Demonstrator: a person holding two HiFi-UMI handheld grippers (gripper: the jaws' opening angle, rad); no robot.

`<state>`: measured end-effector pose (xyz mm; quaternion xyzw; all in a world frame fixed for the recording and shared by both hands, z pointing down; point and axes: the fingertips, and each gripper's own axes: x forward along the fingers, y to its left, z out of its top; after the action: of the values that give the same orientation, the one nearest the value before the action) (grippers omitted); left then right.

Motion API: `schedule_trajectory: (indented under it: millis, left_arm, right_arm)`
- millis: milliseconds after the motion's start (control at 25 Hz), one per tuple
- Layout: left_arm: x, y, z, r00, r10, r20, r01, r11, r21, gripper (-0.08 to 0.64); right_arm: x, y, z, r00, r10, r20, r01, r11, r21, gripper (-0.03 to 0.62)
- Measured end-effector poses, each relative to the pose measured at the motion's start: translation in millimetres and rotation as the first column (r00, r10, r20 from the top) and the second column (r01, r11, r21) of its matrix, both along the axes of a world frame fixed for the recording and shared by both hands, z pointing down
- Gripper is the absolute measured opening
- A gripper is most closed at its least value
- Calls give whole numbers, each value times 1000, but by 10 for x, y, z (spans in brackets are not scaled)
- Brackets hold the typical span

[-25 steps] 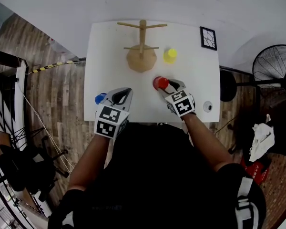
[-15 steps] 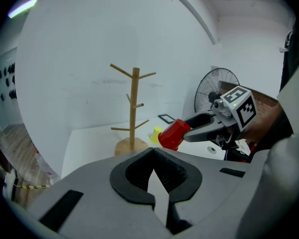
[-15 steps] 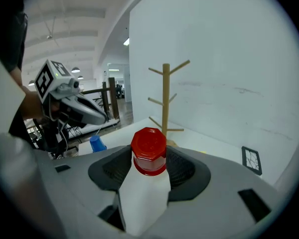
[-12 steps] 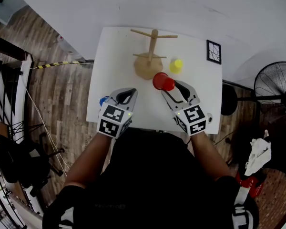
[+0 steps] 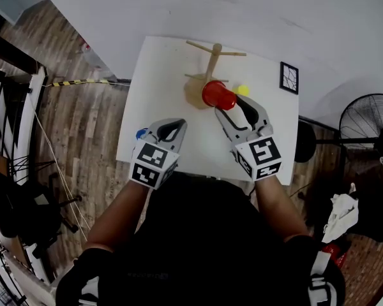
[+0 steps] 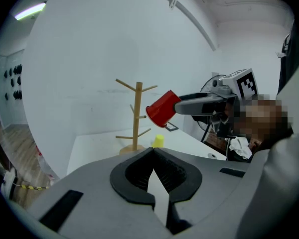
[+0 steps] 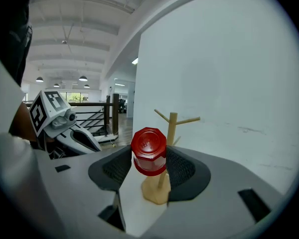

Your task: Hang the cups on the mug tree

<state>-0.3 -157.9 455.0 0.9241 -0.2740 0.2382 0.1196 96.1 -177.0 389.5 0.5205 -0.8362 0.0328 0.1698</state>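
My right gripper (image 5: 233, 104) is shut on a red cup (image 5: 218, 95), held in the air on its side just in front of the wooden mug tree (image 5: 213, 61). In the right gripper view the red cup (image 7: 149, 151) sits between the pads with its base facing the camera and the mug tree (image 7: 172, 126) behind it. A yellow cup (image 5: 242, 90) stands upside down right of the tree's base. A blue cup (image 5: 141, 134) lies at the table's left edge beside my left gripper (image 5: 170, 131), which is shut and empty (image 6: 153, 156).
The white table (image 5: 166, 88) carries a black-framed marker tile (image 5: 289, 78) at its far right corner. A floor fan (image 5: 364, 116) stands right of the table. A white wall rises behind the tree. Wooden floor and a railing lie to the left.
The right gripper has lifted the red cup off the table and carried it forward and up to the mug tree. The left gripper has stayed near the front left edge.
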Motion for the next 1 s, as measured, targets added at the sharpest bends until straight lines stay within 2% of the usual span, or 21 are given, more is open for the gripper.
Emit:
schedule_trajectory:
  millis: [320,760,1000]
  left_arm:
    - [-106,10,31,1000,-29,-3,29,1000,-10,14]
    - [-223,39,55,999,-40,-1,40,999,-17,14]
    - [-196,43,98,999,-32,2,32,999,-26,14]
  right_arm:
    - [-118,-250,171,990,5,-143,-7,1000,-10,212]
    - [-100,-419,386,972,44,-229,-60,996,-61,212]
    - [-61,-439,529,965,31,-262,-58,994,-94,212]
